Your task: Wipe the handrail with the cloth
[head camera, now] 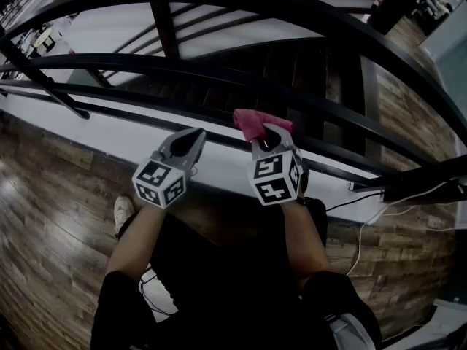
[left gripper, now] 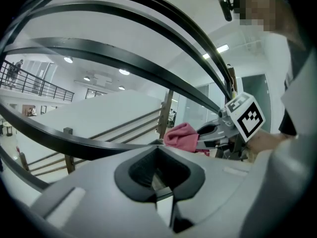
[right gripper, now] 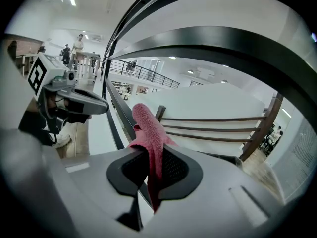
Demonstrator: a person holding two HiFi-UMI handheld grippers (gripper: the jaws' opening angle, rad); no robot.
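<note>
A pink-red cloth [head camera: 251, 123] sticks up from my right gripper [head camera: 271, 135], whose jaws are shut on it; in the right gripper view the cloth [right gripper: 148, 133] runs down between the jaws. The black handrail [head camera: 219, 70] curves across in front of both grippers, with lower rails below it. My left gripper [head camera: 191, 141] is beside the right one, jaws shut and holding nothing, tips just above the lowest black rail [head camera: 109, 112]. In the left gripper view I see the cloth [left gripper: 181, 135] and the right gripper [left gripper: 218, 132] to the right.
A white ledge [head camera: 109, 141] runs below the rails, wood floor [head camera: 44, 195] at my side. A white cable [head camera: 372, 221] lies at the right. Stairs drop beyond the rails. The person's white shoe [head camera: 122, 211] is at lower left. Distant people [right gripper: 77, 43] stand on the upper floor.
</note>
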